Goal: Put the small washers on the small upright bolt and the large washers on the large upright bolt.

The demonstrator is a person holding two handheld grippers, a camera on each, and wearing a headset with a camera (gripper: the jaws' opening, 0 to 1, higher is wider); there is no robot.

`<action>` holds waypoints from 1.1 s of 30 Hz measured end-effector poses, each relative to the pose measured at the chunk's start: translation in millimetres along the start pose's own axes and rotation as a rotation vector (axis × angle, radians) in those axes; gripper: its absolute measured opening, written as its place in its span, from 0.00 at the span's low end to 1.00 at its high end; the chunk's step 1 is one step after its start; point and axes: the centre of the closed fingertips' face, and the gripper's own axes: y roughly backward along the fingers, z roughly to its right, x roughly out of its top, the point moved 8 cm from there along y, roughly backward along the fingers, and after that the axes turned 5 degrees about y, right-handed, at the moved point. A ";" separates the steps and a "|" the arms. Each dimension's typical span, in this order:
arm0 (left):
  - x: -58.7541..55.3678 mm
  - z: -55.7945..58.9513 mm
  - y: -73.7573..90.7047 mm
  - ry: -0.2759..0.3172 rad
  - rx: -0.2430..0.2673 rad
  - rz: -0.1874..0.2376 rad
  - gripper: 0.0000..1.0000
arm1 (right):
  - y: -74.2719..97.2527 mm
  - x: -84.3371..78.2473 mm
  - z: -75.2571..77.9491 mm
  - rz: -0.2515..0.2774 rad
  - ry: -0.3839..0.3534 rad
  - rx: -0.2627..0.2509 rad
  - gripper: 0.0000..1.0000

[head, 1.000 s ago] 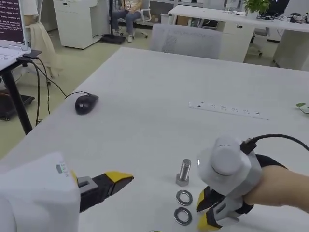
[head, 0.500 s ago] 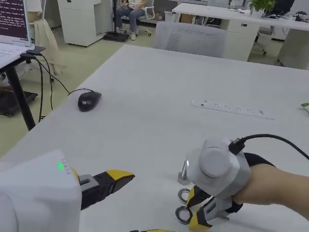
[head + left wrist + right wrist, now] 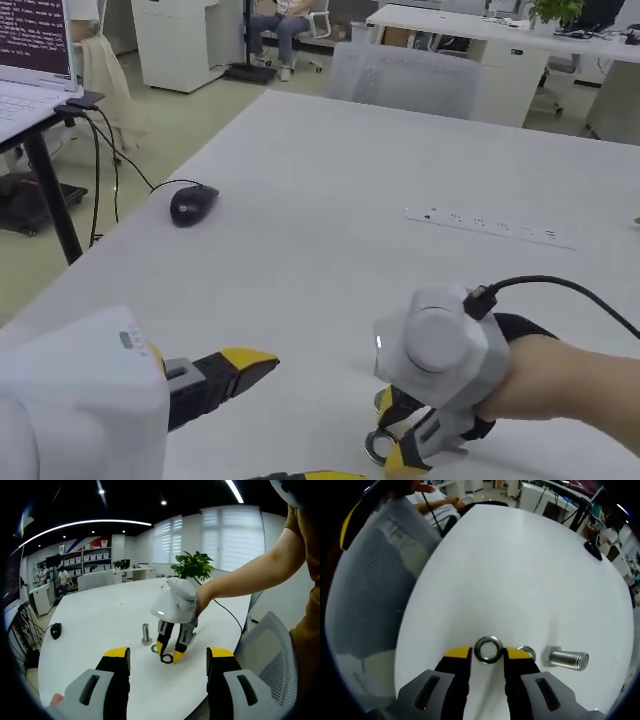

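Note:
A steel washer (image 3: 488,649) lies on the white table (image 3: 520,570), and my right gripper (image 3: 488,656) has its yellow tips pressed against both sides of it. Whether the washer has left the table I cannot tell. A second washer (image 3: 526,652) sits just beside it, and the upright bolt (image 3: 565,659) stands right after that. In the left gripper view the right gripper (image 3: 169,652) hangs over the washer (image 3: 166,658), with the bolt (image 3: 146,633) close behind. My left gripper (image 3: 280,420) waits at the near left, open and holding nothing.
A black mouse (image 3: 193,204) with its cable lies at the far left of the table, and a white power strip (image 3: 490,226) at the far right. A grey mesh chair (image 3: 375,580) stands at the table's near edge. A person sits far behind.
My right gripper has slid left and down over the washers, covering the bolt in the head view, and its tips now close on the nearer washer. The left gripper has stayed put.

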 end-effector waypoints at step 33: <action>2.4 0.2 -0.8 -0.010 -0.003 0.000 0.61 | 29.2 -1.1 1.8 0.020 -0.074 -0.031 0.22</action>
